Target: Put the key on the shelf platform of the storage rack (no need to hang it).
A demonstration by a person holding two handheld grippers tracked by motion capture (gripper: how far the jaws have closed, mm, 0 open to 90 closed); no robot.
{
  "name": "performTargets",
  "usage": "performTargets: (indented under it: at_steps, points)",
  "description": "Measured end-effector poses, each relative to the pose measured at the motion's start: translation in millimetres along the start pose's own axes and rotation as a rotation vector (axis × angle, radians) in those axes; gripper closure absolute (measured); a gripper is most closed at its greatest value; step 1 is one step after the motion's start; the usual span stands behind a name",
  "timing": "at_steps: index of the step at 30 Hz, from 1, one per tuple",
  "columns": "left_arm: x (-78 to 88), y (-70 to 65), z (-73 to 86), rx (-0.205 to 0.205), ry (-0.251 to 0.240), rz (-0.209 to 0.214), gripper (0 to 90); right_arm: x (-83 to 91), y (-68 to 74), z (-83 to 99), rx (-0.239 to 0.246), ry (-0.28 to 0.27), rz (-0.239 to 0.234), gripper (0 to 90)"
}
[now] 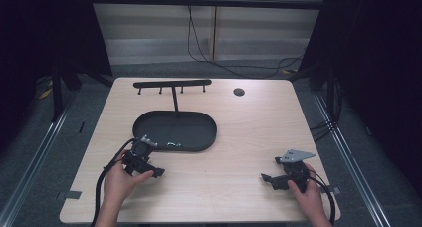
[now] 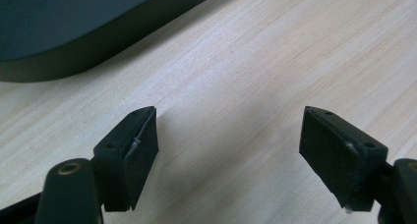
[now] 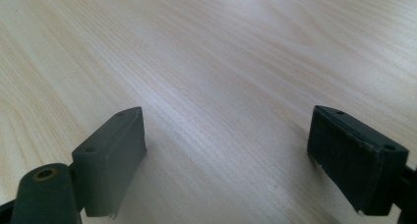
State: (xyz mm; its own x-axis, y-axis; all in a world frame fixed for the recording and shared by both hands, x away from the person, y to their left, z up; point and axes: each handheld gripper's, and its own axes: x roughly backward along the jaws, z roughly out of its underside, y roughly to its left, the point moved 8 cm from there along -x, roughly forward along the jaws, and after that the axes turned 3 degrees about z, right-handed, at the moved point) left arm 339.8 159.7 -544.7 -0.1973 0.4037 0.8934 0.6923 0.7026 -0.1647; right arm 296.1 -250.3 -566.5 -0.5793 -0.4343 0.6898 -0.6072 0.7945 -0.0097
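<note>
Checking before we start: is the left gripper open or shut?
Open. The left gripper has its jaws spread wide, bare table between them.

A pale wooden bench (image 1: 249, 137) carries a shallow black oval tray (image 1: 174, 130) left of centre. Behind the tray a thin black post rises to a black bar with small hooks (image 1: 172, 83). A round dark hole (image 1: 239, 91) lies near the bench's far edge.

– What is the worktop (image 1: 249, 137) made of?
– Pale wood grain, smooth with a soft sheen.
– And the oval tray (image 1: 199, 132)?
– Matt black, looks like metal or plastic; cannot tell which.
– The left claw (image 2: 228, 135) and right claw (image 3: 226, 150)?
– Dull black pads (image 3: 115, 155), faintly textured
</note>
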Motion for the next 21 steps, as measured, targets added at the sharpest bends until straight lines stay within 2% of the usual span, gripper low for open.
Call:
performTargets:
  at_steps: [5,11,15,19,21]
  points:
    - [-0.8,2.4,5.6,-0.015,0.004,-0.009,21.7,0.0,0.0,0.0,0.000,0.000,0.000,14.0]
    - [-1.6,4.7,10.5,-0.011,-0.023,-0.016,22.1,0.1,0.0,0.0,0.000,0.001,0.000,14.0]
    - [-0.9,4.8,13.9,-0.022,-0.031,-0.025,22.0,0.0,0.0,0.0,0.000,0.000,0.000,13.9]
    - [-2.7,5.9,16.3,-0.094,-0.050,-0.056,20.0,0.0,0.0,0.0,0.000,0.000,0.000,14.0]
    - [-3.3,4.7,17.1,-0.092,-0.067,-0.052,18.0,0.0,0.0,0.0,0.000,0.000,0.000,14.0]
